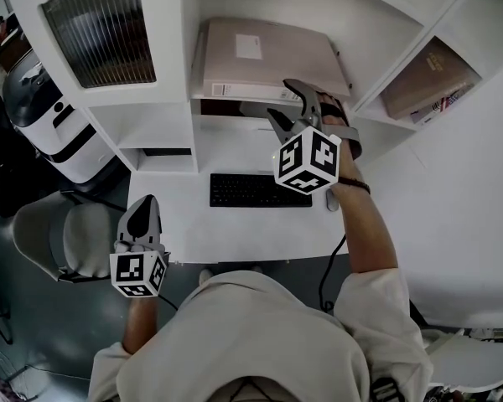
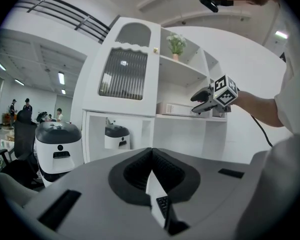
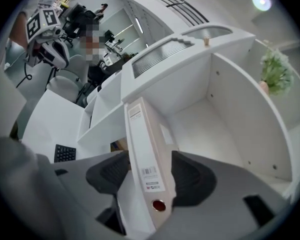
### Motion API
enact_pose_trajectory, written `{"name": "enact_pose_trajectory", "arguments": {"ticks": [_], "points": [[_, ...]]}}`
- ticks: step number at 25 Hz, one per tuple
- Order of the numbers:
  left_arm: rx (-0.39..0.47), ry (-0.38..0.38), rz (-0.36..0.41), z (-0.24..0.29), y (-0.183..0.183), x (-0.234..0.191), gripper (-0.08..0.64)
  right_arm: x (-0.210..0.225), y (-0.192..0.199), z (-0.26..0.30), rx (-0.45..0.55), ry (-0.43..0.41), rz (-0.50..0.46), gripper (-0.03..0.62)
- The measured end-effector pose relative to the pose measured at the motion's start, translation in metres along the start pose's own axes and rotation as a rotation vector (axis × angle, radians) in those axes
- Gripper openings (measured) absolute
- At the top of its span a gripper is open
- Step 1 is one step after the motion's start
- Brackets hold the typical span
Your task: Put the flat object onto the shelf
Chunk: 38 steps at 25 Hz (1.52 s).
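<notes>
The flat object is a beige binder [image 1: 268, 57] lying flat in the middle shelf compartment [image 1: 197, 65], its labelled spine facing me. In the right gripper view the binder [image 3: 145, 149] runs between the pads, and both pads touch its sides. My right gripper [image 1: 289, 107] is at the binder's near right corner, shut on it. My left gripper [image 1: 142, 212] hangs low at the left, off the desk's front edge, shut and empty; its pads [image 2: 140, 171] meet at the tips.
A black keyboard [image 1: 250, 190] lies on the white desk [image 1: 184, 224]. Books [image 1: 427, 82] lean in the right compartment. A ribbed cabinet door [image 1: 101, 28] is at the upper left. A grey chair [image 1: 59, 237] and a white machine [image 1: 46, 115] stand to the left.
</notes>
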<state>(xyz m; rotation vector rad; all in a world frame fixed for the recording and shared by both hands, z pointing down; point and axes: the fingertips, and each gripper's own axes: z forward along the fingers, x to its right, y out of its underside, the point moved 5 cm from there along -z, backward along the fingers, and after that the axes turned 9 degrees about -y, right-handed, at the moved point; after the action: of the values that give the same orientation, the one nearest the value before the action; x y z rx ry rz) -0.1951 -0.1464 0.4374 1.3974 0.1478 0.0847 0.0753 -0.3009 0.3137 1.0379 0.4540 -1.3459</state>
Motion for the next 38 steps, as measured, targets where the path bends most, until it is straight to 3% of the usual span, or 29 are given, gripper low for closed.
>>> {"name": "enact_pose_trajectory", "arguments": {"ticks": [6, 14, 18, 38], "points": [[0.01, 0.026, 0.012, -0.002, -0.005, 0.013, -0.008, -0.008, 0.004, -0.027, 0.056, 0.039, 0.072, 0.202], [0.019, 0.046, 0.025, -0.004, -0.009, 0.031, -0.008, -0.015, 0.019, -0.071, 0.188, 0.15, 0.25, 0.053], [0.027, 0.059, 0.037, -0.004, -0.013, 0.041, -0.008, -0.019, 0.031, -0.09, 0.231, 0.19, 0.331, 0.012], [0.052, 0.106, 0.066, -0.001, -0.026, 0.07, -0.008, -0.053, 0.076, -0.142, 0.395, 0.281, 0.761, 0.003]]}}
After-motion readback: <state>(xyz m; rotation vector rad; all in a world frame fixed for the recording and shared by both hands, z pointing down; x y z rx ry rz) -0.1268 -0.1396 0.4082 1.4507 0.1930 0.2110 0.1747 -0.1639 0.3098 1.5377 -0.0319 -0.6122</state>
